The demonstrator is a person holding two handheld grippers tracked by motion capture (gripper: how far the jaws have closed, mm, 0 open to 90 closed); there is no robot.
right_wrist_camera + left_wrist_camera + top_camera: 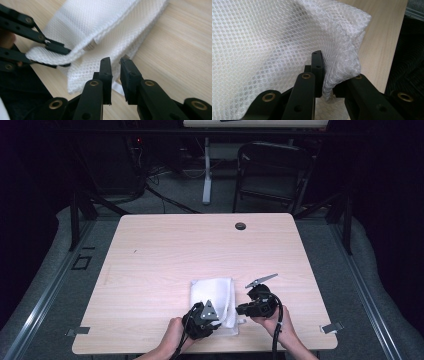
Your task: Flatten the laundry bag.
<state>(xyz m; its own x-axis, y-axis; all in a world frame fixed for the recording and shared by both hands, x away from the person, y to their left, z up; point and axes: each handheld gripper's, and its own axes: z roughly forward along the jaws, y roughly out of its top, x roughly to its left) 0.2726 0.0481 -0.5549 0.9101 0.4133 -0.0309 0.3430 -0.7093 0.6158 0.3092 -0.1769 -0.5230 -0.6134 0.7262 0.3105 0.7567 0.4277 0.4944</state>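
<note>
Light wooden table (pixel 165 250) with a dark grommet hole (pixel 240 226) near its far edge. Grey floor (pixel 200 195) beyond, cables across it. Black folding chair (pixel 272 172) beside a white desk leg (pixel 206 170). Surroundings dark.

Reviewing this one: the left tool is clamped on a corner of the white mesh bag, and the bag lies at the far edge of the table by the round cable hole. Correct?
Not quite. The left tool does clamp the white mesh bag, but the bag lies near the person's edge of the table, far from the cable hole. The high view shows it.
</note>
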